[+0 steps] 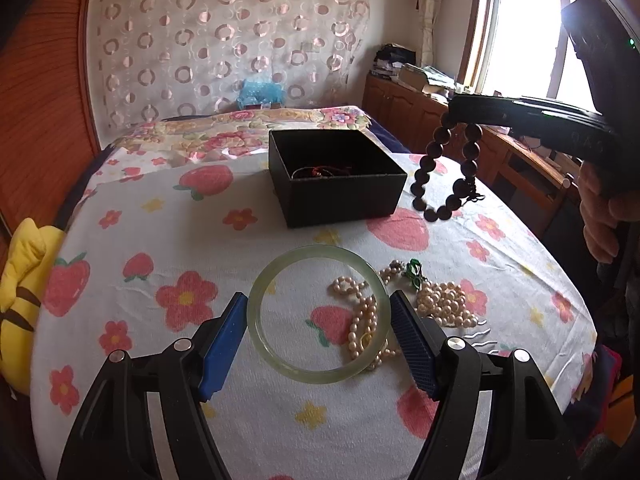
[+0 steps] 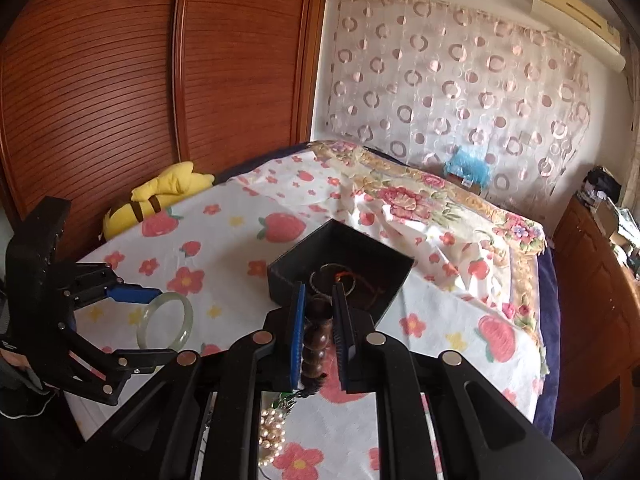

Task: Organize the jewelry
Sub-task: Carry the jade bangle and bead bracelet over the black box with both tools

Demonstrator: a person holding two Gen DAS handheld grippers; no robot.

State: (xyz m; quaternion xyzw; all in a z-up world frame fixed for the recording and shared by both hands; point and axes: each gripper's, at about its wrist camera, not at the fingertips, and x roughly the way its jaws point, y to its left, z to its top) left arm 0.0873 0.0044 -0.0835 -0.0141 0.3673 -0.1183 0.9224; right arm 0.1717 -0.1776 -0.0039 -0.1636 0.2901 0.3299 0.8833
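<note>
My left gripper (image 1: 318,296) is shut on a pale green jade bangle (image 1: 256,312), its blue pads pressing on the ring's two sides; the right wrist view shows the same grip (image 2: 164,322) on the bangle (image 2: 186,312). My right gripper (image 2: 320,288) is shut on a dark wooden bead bracelet (image 2: 316,336). In the left wrist view the bracelet (image 1: 424,176) hangs from that gripper (image 1: 456,114), just right of an open black box (image 1: 340,200). The box (image 2: 288,280) holds a red cord and thin bangles. A pile of pearls (image 1: 440,304) and a green clasp (image 1: 414,270) lie on the bedspread.
A flowered strawberry bedspread (image 1: 168,220) covers the bed. A yellow plush toy (image 1: 24,280) lies at its left edge beside a wooden wardrobe (image 2: 120,80). Wooden cabinets (image 1: 400,108) run along the right under a window. A person's hand (image 1: 600,216) holds the right gripper.
</note>
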